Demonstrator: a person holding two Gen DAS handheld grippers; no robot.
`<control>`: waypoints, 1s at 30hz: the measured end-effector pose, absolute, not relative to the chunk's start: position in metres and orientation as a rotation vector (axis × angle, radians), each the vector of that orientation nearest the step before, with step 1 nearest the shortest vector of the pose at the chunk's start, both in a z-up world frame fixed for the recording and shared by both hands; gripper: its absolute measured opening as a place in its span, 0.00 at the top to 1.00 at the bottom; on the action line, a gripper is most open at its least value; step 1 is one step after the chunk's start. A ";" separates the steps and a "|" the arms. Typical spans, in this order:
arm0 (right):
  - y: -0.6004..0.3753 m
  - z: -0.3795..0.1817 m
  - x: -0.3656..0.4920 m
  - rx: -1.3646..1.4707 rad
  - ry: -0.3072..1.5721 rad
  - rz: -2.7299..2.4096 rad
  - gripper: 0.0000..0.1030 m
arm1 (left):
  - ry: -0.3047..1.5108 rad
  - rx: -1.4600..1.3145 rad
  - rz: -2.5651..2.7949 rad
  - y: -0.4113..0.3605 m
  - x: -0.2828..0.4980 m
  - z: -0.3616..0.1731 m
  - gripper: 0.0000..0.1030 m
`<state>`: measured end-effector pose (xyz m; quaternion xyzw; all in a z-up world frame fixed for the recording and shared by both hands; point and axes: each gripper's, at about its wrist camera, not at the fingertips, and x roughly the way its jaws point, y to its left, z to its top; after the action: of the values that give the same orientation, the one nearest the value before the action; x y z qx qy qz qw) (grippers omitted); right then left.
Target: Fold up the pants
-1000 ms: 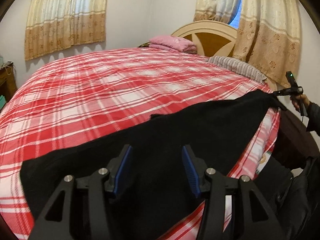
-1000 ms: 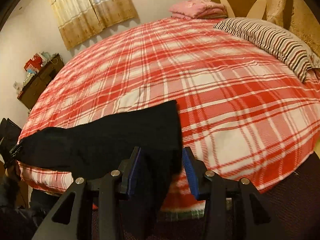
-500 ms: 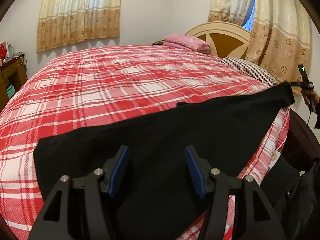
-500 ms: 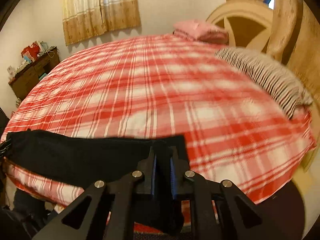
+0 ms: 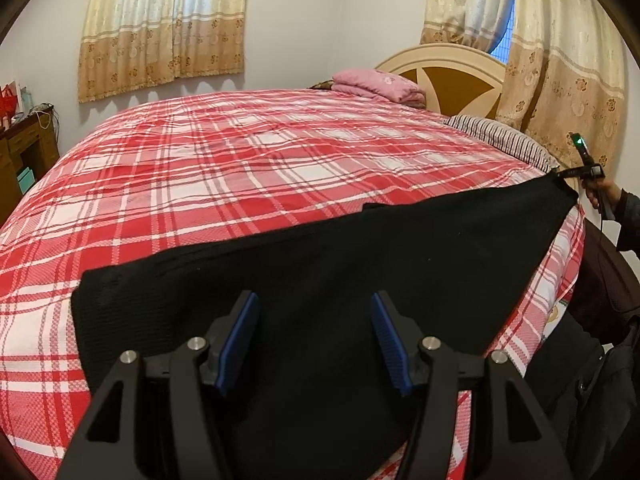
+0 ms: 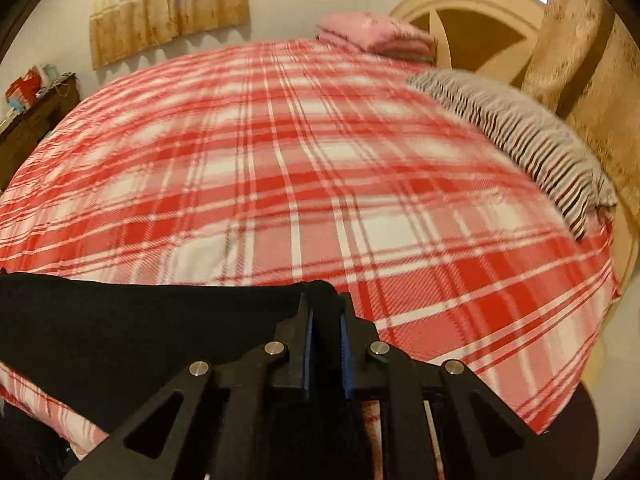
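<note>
Black pants [image 5: 360, 260] lie stretched along the near edge of the red plaid bed [image 5: 240, 168]. My left gripper [image 5: 314, 300] hovers just above one end of them, and its jaws are opening with nothing pressed between the blue pads. My right gripper [image 6: 325, 304] pinches the other end of the pants [image 6: 140, 320]; cloth fills the narrow gap between its pads, though the jaws are opening slightly. In the left wrist view the right gripper [image 5: 576, 172] holds that far corner taut at the bed's right edge, with a hand behind it.
A striped pillow [image 6: 520, 140] lies at the right side of the bed. A folded pink blanket [image 5: 376, 84] sits by the headboard [image 5: 452, 76]. A wooden dresser [image 5: 24, 160] stands at the left wall. Curtains [image 5: 560, 80] hang at the right.
The right gripper shut on the end of the pants and drew it along the bed edge, pulling the cloth straight. The left gripper's jaws widened a little over the other end.
</note>
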<state>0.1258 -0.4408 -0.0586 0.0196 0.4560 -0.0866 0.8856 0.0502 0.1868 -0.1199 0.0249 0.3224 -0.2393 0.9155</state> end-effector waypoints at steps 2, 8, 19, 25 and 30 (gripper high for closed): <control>-0.445 -0.059 0.124 0.056 0.941 -0.213 0.73 | 0.662 0.051 -0.483 0.188 0.050 -0.119 0.36; -0.438 -0.027 0.091 0.043 0.842 -0.245 0.59 | 0.654 0.078 -0.437 0.192 0.047 -0.115 0.34; -0.264 -0.022 0.117 0.053 0.899 0.281 0.54 | 0.595 0.094 -0.361 0.192 0.044 -0.086 0.21; -0.124 -0.032 0.168 0.050 0.933 0.556 0.54 | 0.643 0.139 -0.298 0.196 0.052 -0.107 0.18; -0.021 -0.058 0.194 0.002 0.985 0.694 0.54 | 0.693 0.136 -0.238 0.209 0.050 -0.125 0.16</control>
<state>0.1937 -0.0209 -0.0579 0.0010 0.4633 0.3264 0.8239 0.0498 0.2086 -0.1245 0.0666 0.3387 -0.1162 0.9313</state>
